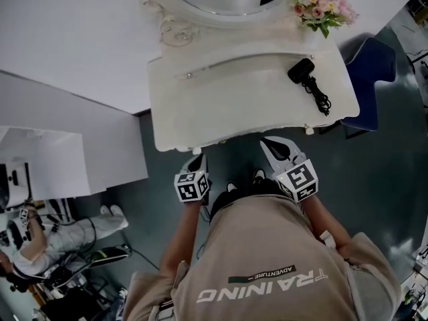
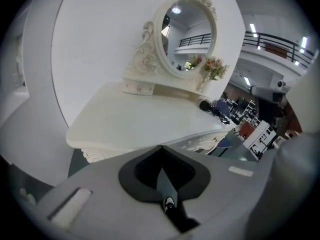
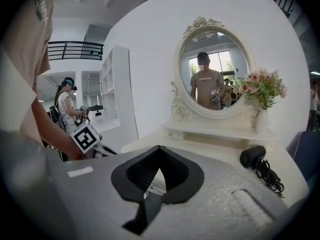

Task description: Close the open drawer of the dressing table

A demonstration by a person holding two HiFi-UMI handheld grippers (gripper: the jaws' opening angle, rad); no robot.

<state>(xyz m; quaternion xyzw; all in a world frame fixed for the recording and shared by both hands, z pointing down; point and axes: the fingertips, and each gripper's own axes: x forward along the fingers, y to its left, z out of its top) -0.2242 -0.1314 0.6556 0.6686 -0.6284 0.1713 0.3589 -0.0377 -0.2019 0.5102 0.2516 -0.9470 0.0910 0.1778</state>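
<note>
The white dressing table (image 1: 234,102) stands right in front of me, with an oval mirror (image 1: 221,2) at its back. In the head view its top overhangs the front, so no drawer front shows there. My left gripper (image 1: 197,160) is shut and empty, just short of the table's front edge at the left. My right gripper (image 1: 271,144) is shut and empty too, its tips at the front edge. In the left gripper view the shut tips (image 2: 161,147) point at the table top (image 2: 140,121) and its carved apron (image 2: 200,143). The right gripper (image 3: 159,147) points over the top (image 3: 210,151).
A black hair dryer (image 1: 302,70) with its cord lies on the right of the top, and a vase of pink flowers (image 1: 324,9) stands at the back right. A blue chair (image 1: 371,72) is to the right. A white cabinet (image 1: 47,162) and a seated person (image 1: 40,239) are at the left.
</note>
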